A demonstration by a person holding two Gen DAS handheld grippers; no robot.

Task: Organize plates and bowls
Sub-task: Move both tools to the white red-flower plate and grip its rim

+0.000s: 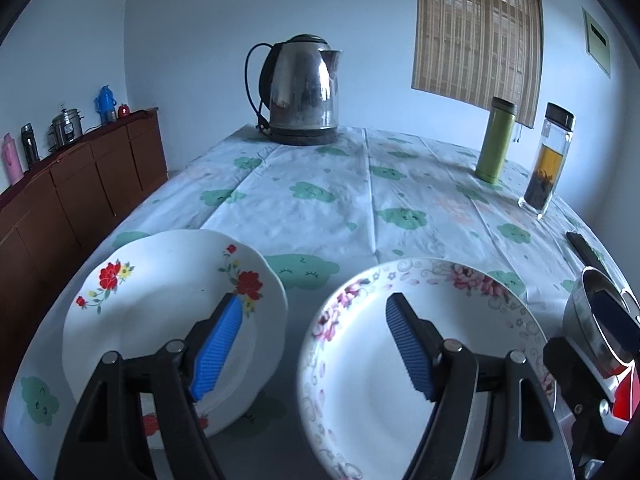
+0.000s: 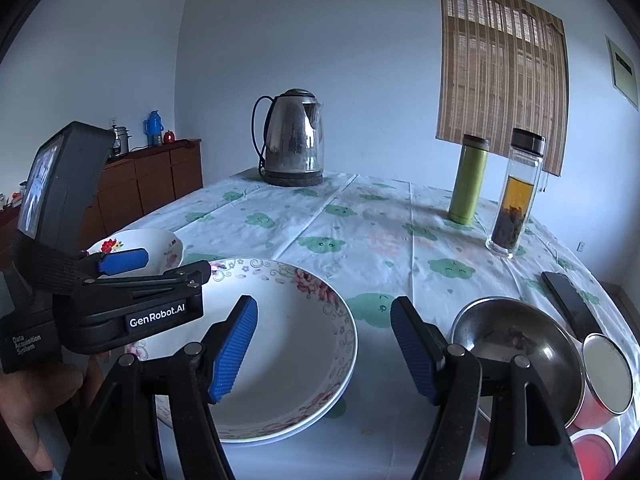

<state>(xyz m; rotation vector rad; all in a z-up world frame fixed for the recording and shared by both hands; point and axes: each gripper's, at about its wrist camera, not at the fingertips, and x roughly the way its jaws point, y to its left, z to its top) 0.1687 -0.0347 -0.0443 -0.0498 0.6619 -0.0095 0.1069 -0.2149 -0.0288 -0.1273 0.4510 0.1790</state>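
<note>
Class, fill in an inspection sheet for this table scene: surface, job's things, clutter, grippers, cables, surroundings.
Surface: table under a cloud-print cloth.
Job's things: red-flower plate; pink-flower plate; steel bowl.
Clutter: kettle, green flask, tea bottle, dark flat object, red cups.
Grippers: left gripper open, empty; right gripper open, empty.
Cables: kettle cord.
Surroundings: wooden cabinet, bamboo blind.

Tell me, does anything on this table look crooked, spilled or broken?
Nothing looks spilled or broken. The one oddity: the red-flowered plate sits tilted, its near edge resting on another plate beneath, not flat. The pink-flowered plate lies level; the kettle stands upright.
</note>
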